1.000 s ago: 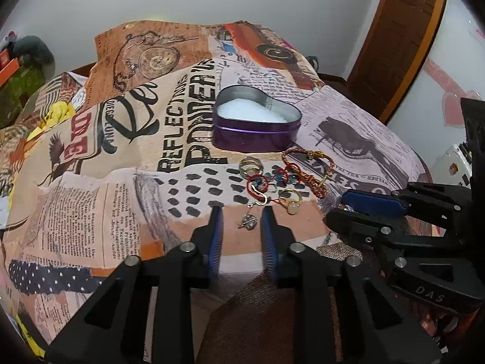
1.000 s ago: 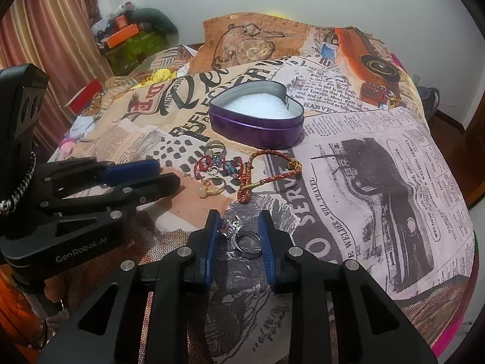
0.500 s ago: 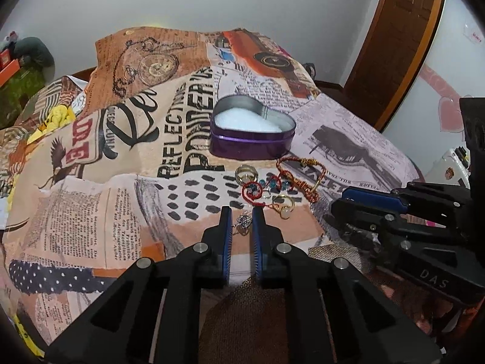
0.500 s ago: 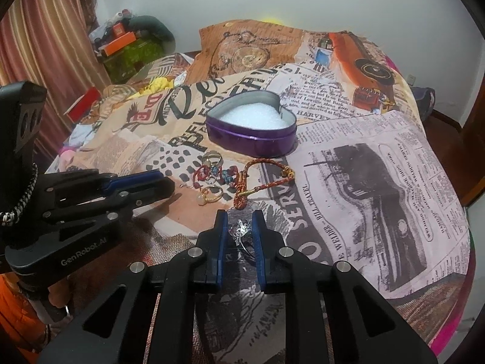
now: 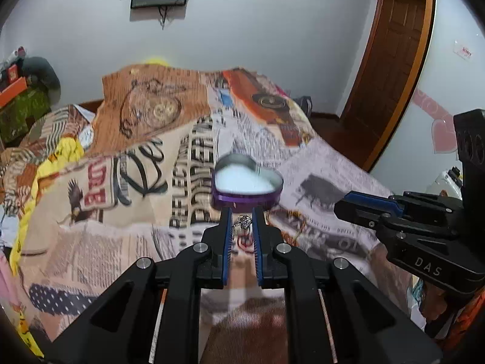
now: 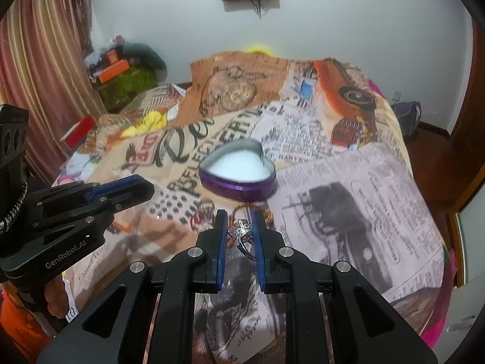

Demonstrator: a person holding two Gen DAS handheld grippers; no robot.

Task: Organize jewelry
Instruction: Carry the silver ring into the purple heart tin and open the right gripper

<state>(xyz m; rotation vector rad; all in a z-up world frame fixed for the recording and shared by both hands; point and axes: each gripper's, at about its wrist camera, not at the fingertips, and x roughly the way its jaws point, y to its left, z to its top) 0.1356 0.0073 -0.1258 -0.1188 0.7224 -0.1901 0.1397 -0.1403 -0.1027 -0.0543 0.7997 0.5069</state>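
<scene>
The bed (image 6: 379, 182), spread with a newsprint-patterned cover, is being used as the work surface, and the heart-shaped purple tin (image 6: 239, 173) with its white lining is lying open near the middle of it. Compared with a second ago, both grippers are being seen higher above the cover, each with a piece lifted clear of the pile; the jaws have just been closing, and a pickup is judged done on both sides, so the carry to the tin is what is left. In the left gripper (image 5: 241, 217) a small silver charm (image 5: 244, 220) is being pinched between narrow jaws, right at the tips, just in front of the tin. In the right gripper (image 6: 239, 227) a stone-set ring (image 6: 242, 233) is being held the same way, its band hanging below the tips. The remaining bracelets (image 6: 257, 209) are being left blurred on the cover, just before the tin.
</scene>
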